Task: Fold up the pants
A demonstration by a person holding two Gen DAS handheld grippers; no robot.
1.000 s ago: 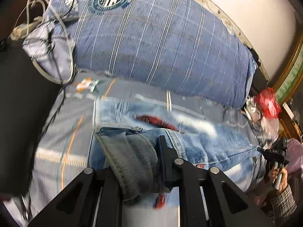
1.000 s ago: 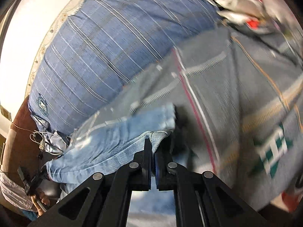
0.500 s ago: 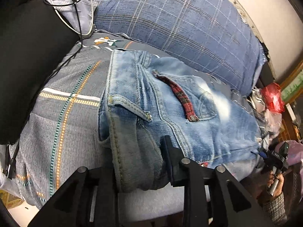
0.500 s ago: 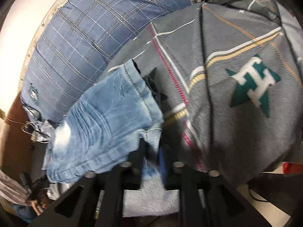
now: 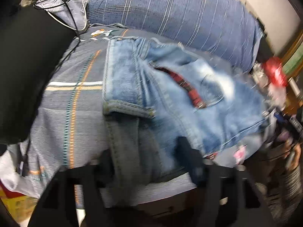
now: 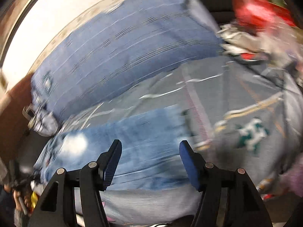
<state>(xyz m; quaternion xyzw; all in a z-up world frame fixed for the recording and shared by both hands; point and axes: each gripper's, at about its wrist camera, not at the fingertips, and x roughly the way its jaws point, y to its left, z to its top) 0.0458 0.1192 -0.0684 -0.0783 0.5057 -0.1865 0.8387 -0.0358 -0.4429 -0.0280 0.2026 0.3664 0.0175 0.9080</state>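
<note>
Light blue jeans (image 5: 180, 94) lie folded on the grey bedspread (image 5: 75, 102), with a red-trimmed back pocket on top. My left gripper (image 5: 145, 162) still has the waistband fold of the jeans between its fingers, though the view is blurred. In the right wrist view the jeans (image 6: 136, 141) lie flat on the bed. My right gripper (image 6: 150, 147) is open and empty just above their near edge, fingers wide apart.
A big blue plaid pillow (image 5: 180, 13) lies behind the jeans, also in the right wrist view (image 6: 123, 47). Cables and a small pillow (image 5: 62, 9) sit at the back left. Red bag and clutter (image 6: 255, 15) lie at the bed's right end.
My right gripper has let go of the jeans' end and opened wide. The jeans have dropped flat on the bed. My left gripper has lowered with the waistband fold.
</note>
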